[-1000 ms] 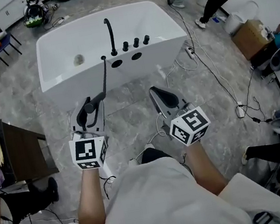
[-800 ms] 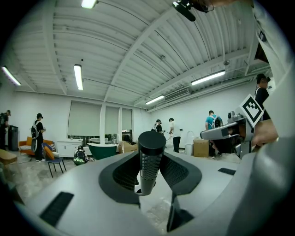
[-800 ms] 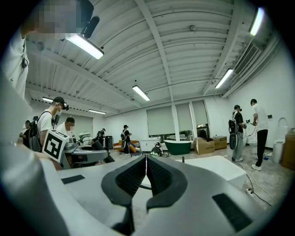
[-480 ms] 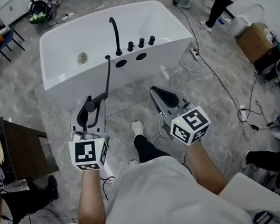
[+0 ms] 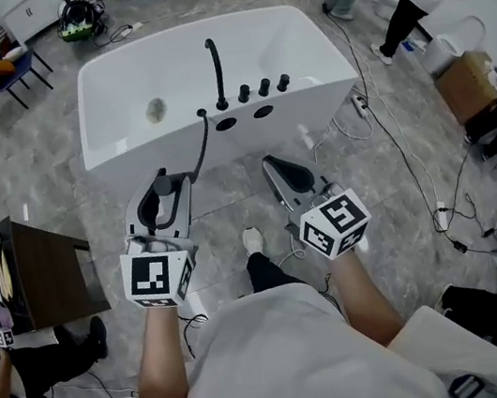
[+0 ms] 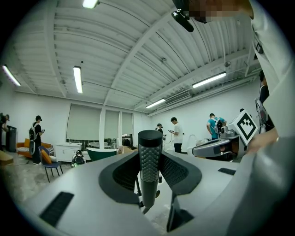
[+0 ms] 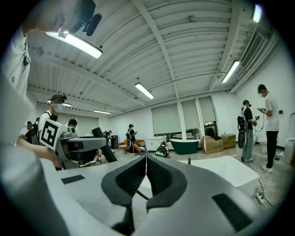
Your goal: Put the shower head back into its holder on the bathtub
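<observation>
Head view: the left hand-held gripper [image 5: 160,204] grasps the black shower head [image 5: 163,187] by its handle, which stands upright across the jaws. Its hose [image 5: 201,144] arcs forward to the white bathtub [image 5: 123,163]. The holder [image 5: 226,124] is likely the dark opening in the tub's near rim, just beside where the hose meets it. It lies ahead and slightly right of the left gripper, near but apart. The right hand-held gripper [image 5: 282,170] is clenched on nothing and about as near the rim. The left likely carries the head forward, then lowers it upright.
</observation>
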Demonstrator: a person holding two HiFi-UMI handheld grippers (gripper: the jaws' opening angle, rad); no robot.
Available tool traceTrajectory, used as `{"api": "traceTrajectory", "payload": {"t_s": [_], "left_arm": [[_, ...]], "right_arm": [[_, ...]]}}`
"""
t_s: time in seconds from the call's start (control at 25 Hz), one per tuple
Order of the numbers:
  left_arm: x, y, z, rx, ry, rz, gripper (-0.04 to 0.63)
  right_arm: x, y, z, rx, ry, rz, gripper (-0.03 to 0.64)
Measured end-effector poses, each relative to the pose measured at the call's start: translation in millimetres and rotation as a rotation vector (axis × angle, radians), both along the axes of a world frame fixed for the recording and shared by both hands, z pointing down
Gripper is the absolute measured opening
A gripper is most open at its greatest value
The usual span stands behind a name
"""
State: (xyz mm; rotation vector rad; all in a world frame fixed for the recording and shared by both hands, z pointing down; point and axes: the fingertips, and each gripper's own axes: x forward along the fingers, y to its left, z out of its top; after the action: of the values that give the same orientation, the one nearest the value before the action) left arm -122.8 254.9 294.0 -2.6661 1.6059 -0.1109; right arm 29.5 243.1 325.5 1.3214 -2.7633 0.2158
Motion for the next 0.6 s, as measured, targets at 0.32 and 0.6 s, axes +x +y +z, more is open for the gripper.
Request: {"api": "traceTrajectory", "payload": {"t_s": [0.32,0.6], "left_arm": [[16,-59,-28,0.027,0.028,-0.007,0.146],[27,-115,-31,0.020,0.008,-0.015,0.146]], "right_arm": [[7,-69,-17,0.031,0.008,-0.041,0.017],[0,-133,-32,0.045,0.003,-0.082,0.017]]}}
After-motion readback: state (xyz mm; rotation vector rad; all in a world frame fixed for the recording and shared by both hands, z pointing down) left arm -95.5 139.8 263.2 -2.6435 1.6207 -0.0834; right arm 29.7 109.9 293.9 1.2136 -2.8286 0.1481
